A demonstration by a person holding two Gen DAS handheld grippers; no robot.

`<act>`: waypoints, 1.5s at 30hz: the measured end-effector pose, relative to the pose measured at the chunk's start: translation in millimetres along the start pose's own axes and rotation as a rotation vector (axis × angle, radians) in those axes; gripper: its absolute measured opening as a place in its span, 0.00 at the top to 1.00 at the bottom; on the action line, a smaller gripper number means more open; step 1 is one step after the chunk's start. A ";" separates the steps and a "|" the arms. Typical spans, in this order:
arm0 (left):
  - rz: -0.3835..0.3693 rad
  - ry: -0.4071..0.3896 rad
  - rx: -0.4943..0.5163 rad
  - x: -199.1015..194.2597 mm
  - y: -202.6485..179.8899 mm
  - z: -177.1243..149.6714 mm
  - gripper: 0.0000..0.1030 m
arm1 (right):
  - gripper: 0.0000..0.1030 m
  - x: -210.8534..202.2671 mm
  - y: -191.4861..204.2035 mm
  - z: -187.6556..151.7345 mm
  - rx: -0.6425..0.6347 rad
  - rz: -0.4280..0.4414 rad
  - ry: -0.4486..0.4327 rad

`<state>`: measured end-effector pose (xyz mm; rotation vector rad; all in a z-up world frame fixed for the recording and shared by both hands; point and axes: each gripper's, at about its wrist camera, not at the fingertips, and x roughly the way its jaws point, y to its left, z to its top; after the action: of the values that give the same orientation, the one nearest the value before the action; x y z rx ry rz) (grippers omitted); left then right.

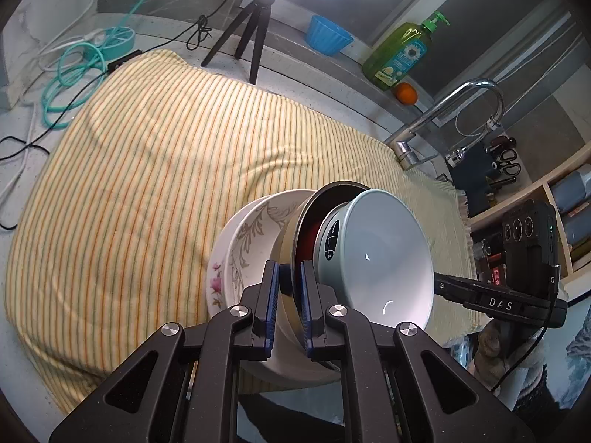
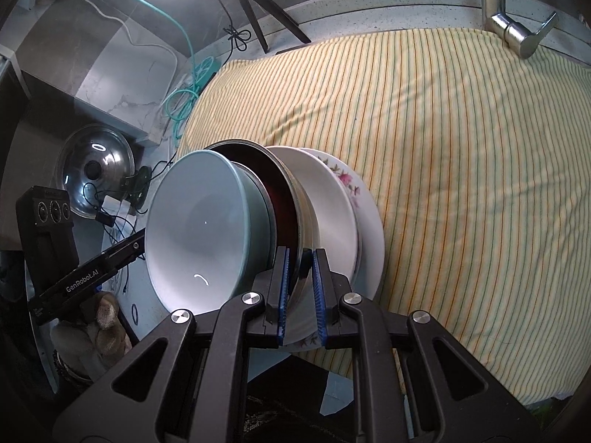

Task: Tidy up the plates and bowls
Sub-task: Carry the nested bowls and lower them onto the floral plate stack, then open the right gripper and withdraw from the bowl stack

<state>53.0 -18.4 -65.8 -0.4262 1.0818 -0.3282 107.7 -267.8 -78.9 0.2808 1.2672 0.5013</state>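
A nested stack of dishes is held in the air above the striped cloth [image 1: 147, 170]. It holds a grey-blue bowl [image 1: 384, 258] on top, a metal bowl with a dark red inside [image 1: 314, 221], a white bowl [image 1: 258, 236] and a floral plate [image 1: 216, 284]. My left gripper [image 1: 290, 295] is shut on the stack's rim at one side. My right gripper [image 2: 301, 288] is shut on the rim at the opposite side. The grey-blue bowl [image 2: 199, 229], metal bowl [image 2: 280, 199], white bowl [image 2: 325, 203] and floral plate [image 2: 351, 184] also show in the right wrist view.
A sink tap [image 1: 443, 118] stands at the cloth's far right. A green soap bottle [image 1: 402, 51], an orange [image 1: 406, 93] and a blue bowl [image 1: 327, 38] sit on the back ledge. A tripod [image 1: 251, 22] and cables [image 1: 70, 74] lie behind. A pot lid [image 2: 94, 170] lies left.
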 end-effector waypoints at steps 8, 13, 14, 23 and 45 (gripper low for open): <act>0.005 0.010 -0.011 1.3 2.2 -2.2 0.92 | 0.87 1.7 1.0 0.5 -0.003 0.001 -0.003; 0.013 0.013 -0.012 2.4 4.1 -3.7 0.92 | 0.86 0.8 1.9 -0.4 -0.005 0.004 -0.008; 0.014 0.013 -0.011 2.3 4.6 -3.9 0.92 | 0.86 0.3 1.8 -0.4 -0.006 0.004 -0.010; 0.019 -0.015 0.010 -5.5 0.8 -3.2 0.88 | 0.86 -11.7 5.8 -2.4 -0.021 0.001 -0.042; 0.136 -0.136 0.122 -41.1 -24.5 -21.1 0.49 | 0.47 -58.7 17.2 -31.9 -0.115 -0.122 -0.185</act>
<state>15.0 -24.6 -30.5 -0.2604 0.9474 -0.2397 61.2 -284.9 -30.9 0.1485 1.0648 0.4317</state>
